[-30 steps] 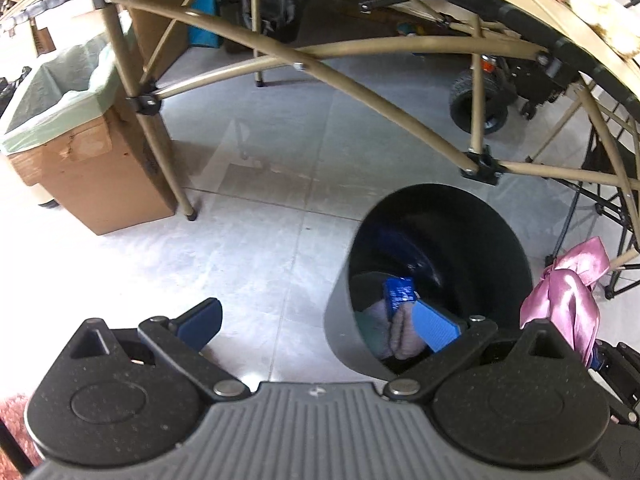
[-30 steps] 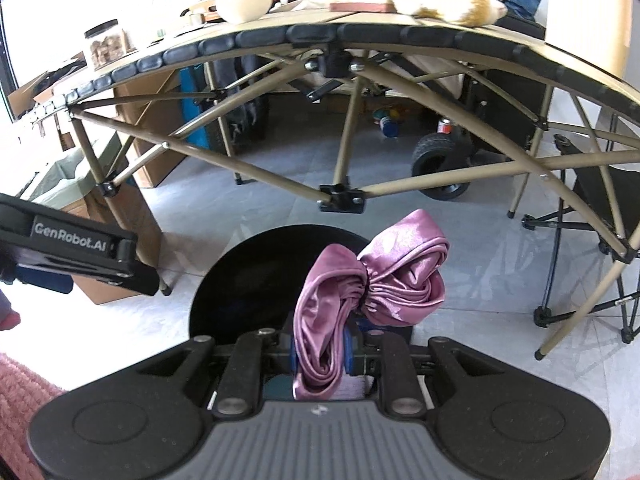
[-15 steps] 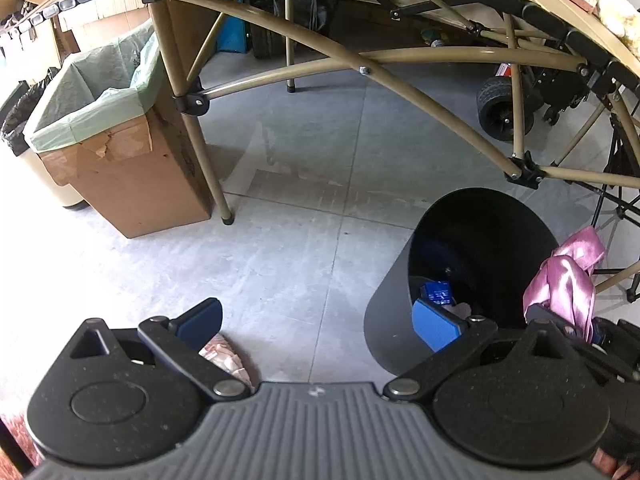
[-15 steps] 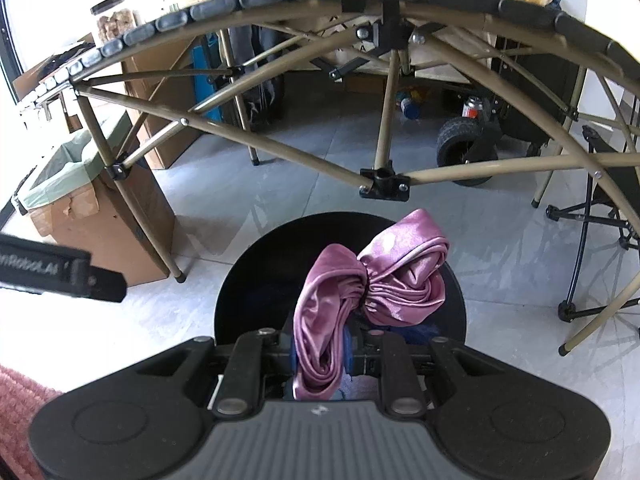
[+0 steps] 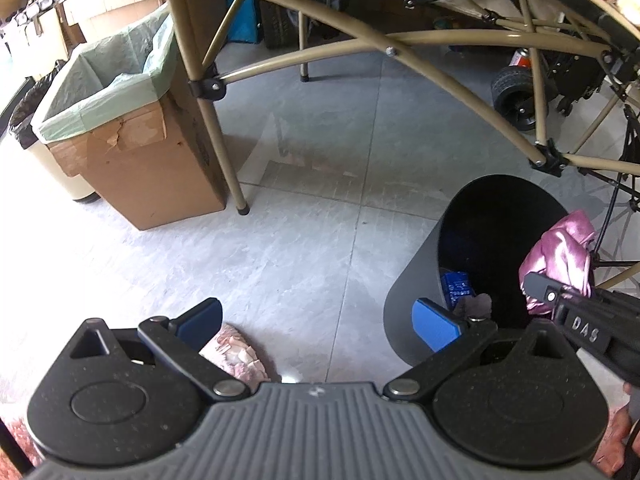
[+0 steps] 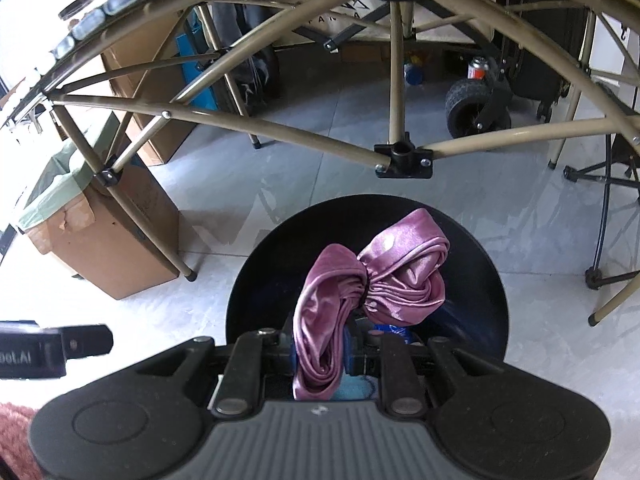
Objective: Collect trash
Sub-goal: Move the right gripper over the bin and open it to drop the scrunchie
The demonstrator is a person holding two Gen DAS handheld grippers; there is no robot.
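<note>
A round black bin (image 6: 260,280) stands on the grey tile floor, and my right gripper (image 6: 320,350) hangs over its mouth, shut on a pink satin cloth (image 6: 372,280) that bunches out past the fingers. In the left wrist view the same bin (image 5: 416,280) sits at the right with a blue packet (image 5: 456,286) and a dark scrap inside, and the pink cloth (image 5: 560,256) hangs over its far rim. My left gripper (image 5: 316,322) is open and empty, to the left of the bin above the floor.
A cardboard box lined with a green bag (image 5: 120,120) stands at the left by a leg (image 5: 216,140) of the tan folding table. Table struts (image 6: 400,156) cross above the bin. A wheeled cart (image 5: 520,96) and a folding chair (image 6: 608,208) stand at the right. A pink rug (image 5: 236,352) lies below my left gripper.
My left gripper has drawn back and leftward off the bin's mouth, so the bin now sits to its right. My right gripper, still holding the cloth, has sunk closer over the bin.
</note>
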